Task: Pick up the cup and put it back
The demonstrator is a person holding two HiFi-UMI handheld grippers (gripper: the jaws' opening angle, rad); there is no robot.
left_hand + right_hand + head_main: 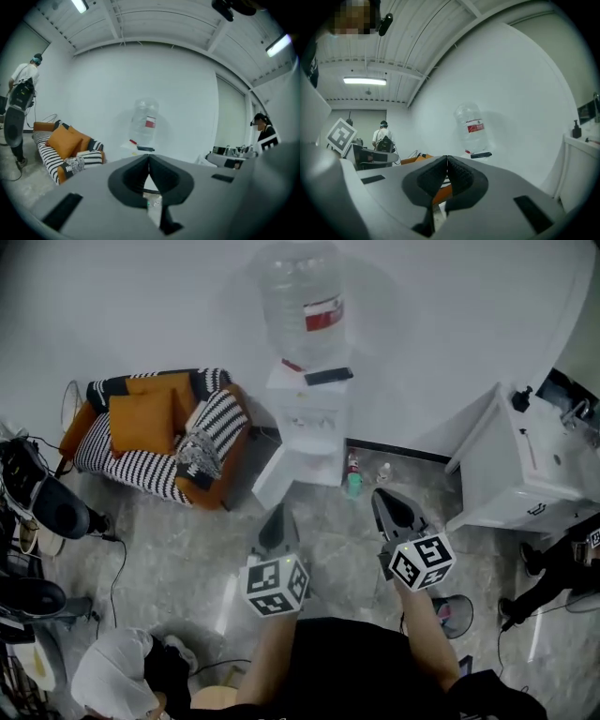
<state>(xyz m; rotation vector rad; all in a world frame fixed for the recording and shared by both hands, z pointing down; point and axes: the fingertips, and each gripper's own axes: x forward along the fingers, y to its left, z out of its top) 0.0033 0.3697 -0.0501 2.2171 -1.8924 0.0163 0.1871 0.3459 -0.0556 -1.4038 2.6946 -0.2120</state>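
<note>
No cup can be made out in any view. Both grippers are held out over the grey marble floor, pointing at a white water dispenser (309, 418) by the wall. It carries a large clear bottle (300, 301) and a flat black object (328, 376) on its top. My left gripper (278, 514) is shut, its dark pads meeting at the tip with nothing between them (149, 158). My right gripper (382, 495) is shut and empty too (447, 159). The bottle (145, 122) stands ahead in the left gripper view and ahead, a little to the right (474, 129), in the right gripper view.
An orange and striped sofa (159, 432) stands left of the dispenser. A white sink cabinet (525, 465) is at the right. Two small bottles (353, 482) sit on the floor by the dispenser. Chairs and cables (47, 507) crowd the left edge. People stand at bottom left and at the right.
</note>
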